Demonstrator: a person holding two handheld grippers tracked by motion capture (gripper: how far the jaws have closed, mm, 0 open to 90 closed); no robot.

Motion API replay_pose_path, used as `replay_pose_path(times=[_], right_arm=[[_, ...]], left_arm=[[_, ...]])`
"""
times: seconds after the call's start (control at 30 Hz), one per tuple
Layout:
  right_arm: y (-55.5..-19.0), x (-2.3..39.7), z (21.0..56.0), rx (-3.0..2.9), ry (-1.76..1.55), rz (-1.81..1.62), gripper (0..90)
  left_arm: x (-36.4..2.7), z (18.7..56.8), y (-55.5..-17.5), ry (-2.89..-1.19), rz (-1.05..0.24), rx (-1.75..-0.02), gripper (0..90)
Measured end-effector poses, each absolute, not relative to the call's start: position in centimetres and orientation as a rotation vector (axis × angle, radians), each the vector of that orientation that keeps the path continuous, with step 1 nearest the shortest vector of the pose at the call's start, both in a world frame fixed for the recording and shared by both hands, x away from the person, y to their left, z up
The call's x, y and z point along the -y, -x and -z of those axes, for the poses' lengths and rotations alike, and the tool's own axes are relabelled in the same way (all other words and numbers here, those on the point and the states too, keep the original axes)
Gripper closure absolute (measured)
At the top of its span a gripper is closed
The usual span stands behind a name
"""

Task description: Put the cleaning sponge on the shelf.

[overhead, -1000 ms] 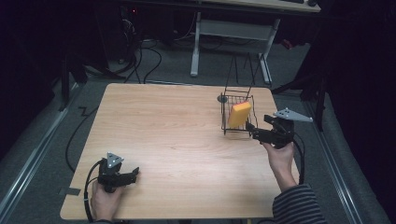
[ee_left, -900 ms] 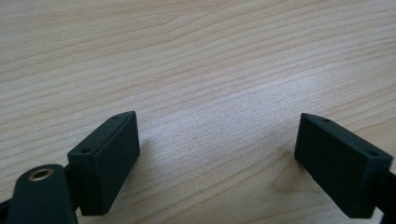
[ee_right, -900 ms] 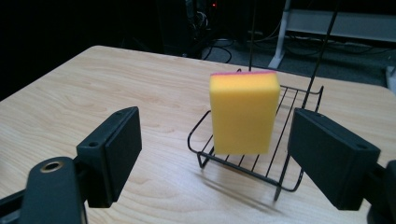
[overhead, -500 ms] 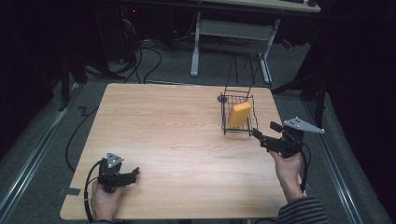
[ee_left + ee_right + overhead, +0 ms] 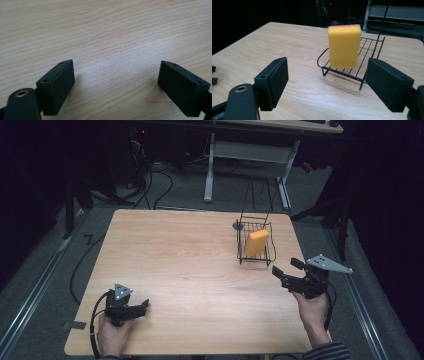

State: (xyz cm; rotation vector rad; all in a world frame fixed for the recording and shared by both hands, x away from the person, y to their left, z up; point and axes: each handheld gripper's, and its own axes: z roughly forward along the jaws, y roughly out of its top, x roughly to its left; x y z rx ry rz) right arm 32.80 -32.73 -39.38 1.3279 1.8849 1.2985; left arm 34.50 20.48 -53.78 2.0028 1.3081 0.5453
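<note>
A yellow sponge (image 5: 256,242) (image 5: 344,46) stands on edge in a small black wire rack (image 5: 255,251) (image 5: 367,52) at the table's right side. My right gripper (image 5: 283,272) (image 5: 328,80) is open, held just in front and to the right of the rack, with nothing between its jaws. Near the front left corner my left gripper (image 5: 145,306) (image 5: 116,86) is open low over the bare wood, holding nothing.
The wooden table (image 5: 180,265) has bare surface between the two grippers. Behind it are a white desk frame (image 5: 250,157) and cables (image 5: 160,185) on a dark floor. The rack's tall wire handle (image 5: 257,200) rises behind the sponge.
My right gripper has drawn back from the rack, toward the table's front right. The sponge stays in the rack. The left gripper has not moved.
</note>
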Motion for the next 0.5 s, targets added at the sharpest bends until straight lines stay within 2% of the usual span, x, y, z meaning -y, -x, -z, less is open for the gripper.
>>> replay_pose_path(times=[0.5], right_arm=[[-31.7, 32.3, 41.6, -1.937, -1.314, -1.308, 20.0]], left_arm=[[-20.5, 53.8, -34.5, -2.003, -0.545, -1.308, 14.6]])
